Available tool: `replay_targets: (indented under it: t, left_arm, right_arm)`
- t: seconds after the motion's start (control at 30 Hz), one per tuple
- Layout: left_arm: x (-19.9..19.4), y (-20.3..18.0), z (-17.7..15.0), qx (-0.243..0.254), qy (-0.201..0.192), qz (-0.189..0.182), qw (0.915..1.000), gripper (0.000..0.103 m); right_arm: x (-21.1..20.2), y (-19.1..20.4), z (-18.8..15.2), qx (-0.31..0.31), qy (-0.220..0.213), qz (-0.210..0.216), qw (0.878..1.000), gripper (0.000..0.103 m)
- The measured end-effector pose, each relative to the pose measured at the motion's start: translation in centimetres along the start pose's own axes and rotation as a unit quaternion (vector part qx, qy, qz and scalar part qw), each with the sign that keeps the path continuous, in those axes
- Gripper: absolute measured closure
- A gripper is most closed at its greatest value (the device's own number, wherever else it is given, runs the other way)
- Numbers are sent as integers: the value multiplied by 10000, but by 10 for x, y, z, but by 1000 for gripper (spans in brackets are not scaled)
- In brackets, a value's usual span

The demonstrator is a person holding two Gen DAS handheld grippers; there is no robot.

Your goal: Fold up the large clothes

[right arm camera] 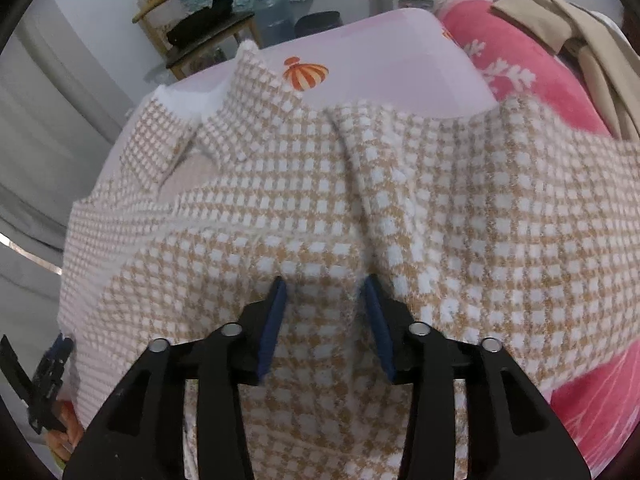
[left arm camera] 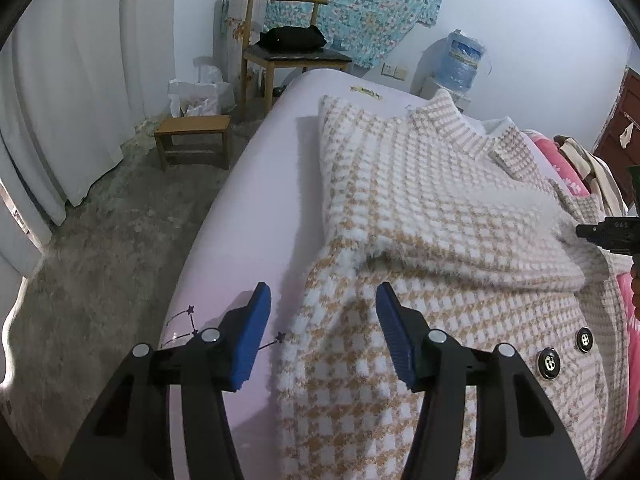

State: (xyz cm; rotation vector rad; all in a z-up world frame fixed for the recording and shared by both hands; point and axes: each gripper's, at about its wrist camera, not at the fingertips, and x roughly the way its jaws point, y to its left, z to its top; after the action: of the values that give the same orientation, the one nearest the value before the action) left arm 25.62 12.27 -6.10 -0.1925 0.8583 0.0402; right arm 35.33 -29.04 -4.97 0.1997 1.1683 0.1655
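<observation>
A large tan-and-white houndstooth coat (left arm camera: 432,208) lies spread on a pale lilac bed (left arm camera: 248,200), one sleeve folded across its body, dark buttons (left arm camera: 549,364) at the right. My left gripper (left arm camera: 322,300) is open just above the coat's left edge, its left pad over the bare sheet, holding nothing. In the right wrist view the coat (right arm camera: 320,200) fills the frame. My right gripper (right arm camera: 323,286) is open, its blue pads either side of a raised fold of coat fabric. The left gripper (right arm camera: 48,376) shows at the lower left edge there.
A wooden stool (left arm camera: 194,136) and a chair (left arm camera: 288,48) with a black bag stand on the floor left of the bed. A water bottle (left arm camera: 460,60) stands behind. A pink blanket (right arm camera: 520,80) and beige clothing (right arm camera: 580,48) lie at the right.
</observation>
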Motion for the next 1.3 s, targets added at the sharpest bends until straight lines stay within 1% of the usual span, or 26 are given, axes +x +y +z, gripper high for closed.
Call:
replay_targets:
  t: [0.07,0.1,0.13,0.17,0.2,0.23,0.27,0.3,0.33,0.4,0.47,0.5,0.57,0.67,0.7,0.77,0.83,0.9,0.97,1.03,1.07,1.1,1.13,1.2,1.27,1.3]
  left_arm:
    - [0,-1,-1,28,-34,40,10000,49]
    - [1,-2,-1,50,-46,64,10000,49]
    - [1,-3,-1,64,-55,83,9999,49]
    - [1,-3,-2,68,-63,91,9999,49]
    - [1,-3,-2,66,-76,89,9999,49]
    - [1,-2,-2,56,-82,83,9999,50]
    - [1,-2,-2,37,-90,84,9999,50]
    - [2,-2,-2,32,-95,99,9999,51]
    - [1,-2,-2,31,-96,111,9999,52]
    - [2,-3,-2,43,-87,143,9999,52]
    - [3,-4,-1,60,-82,166,9998,52]
    - [3,-5,-1,62,-82,173,9998,52]
    - [3,-5,-1,60,-82,171,9998,52]
    - [3,-5,-1,55,-81,161,9998,53]
    - [3,-5,-1,44,-80,143,9999,53]
    - [3,-5,0,25,-74,116,9999,53]
    - [3,-4,1,11,-63,100,9999,54]
    - [3,-3,2,-25,-54,107,9999,55]
    - [2,-3,2,-71,-53,135,9999,56]
    - [2,-2,2,-110,-56,180,9998,56]
    - [1,-1,2,-130,-43,195,9997,56]
    - [0,0,3,-151,-23,201,9997,56]
    - [-1,2,4,-180,14,185,9997,56]
    - [-7,5,5,-197,47,123,9997,56]
    - [-21,6,6,-85,-36,145,9999,56]
    - [-29,6,6,-33,-118,144,9998,56]
  right_arm:
    - [10,3,-1,-73,158,-13,9998,60]
    - [7,2,-2,-159,146,-76,9997,64]
    - [8,6,-1,-254,139,-132,9995,75]
    - [7,8,-1,-297,121,-177,9993,81]
    - [4,11,1,-370,29,-155,9992,91]
    - [1,17,3,-480,-88,-216,9986,92]
    - [0,24,6,-612,-231,-330,9973,93]
    - [-7,34,11,-791,-471,-512,9944,93]
    - [-13,41,17,-882,-682,-599,9920,93]
    - [-23,50,31,-959,-1017,-645,9881,93]
    - [-24,55,44,-1044,-1229,-717,9843,93]
    - [-19,57,50,-1089,-1254,-795,9829,93]
    - [-6,54,53,-1103,-1111,-894,9836,93]
    - [14,40,41,-1012,-785,-1019,9865,91]
    - [18,35,36,-905,-745,-963,9884,91]
    - [14,30,32,-753,-830,-831,9902,91]
    - [2,26,29,-597,-957,-664,9914,92]
    - [-6,23,29,-516,-1017,-539,9920,92]
    - [-9,21,31,-516,-975,-512,9926,92]
    - [-2,19,33,-515,-752,-572,9942,87]
    - [1,20,36,-488,-681,-633,9945,87]
    - [1,16,35,-447,-632,-676,9947,84]
    - [-1,14,34,-394,-623,-684,9949,76]
    - [-12,9,29,-307,-757,-731,9940,70]
    - [-27,12,22,-432,-942,-706,9921,70]
    - [-35,15,15,-582,-1019,-600,9913,70]
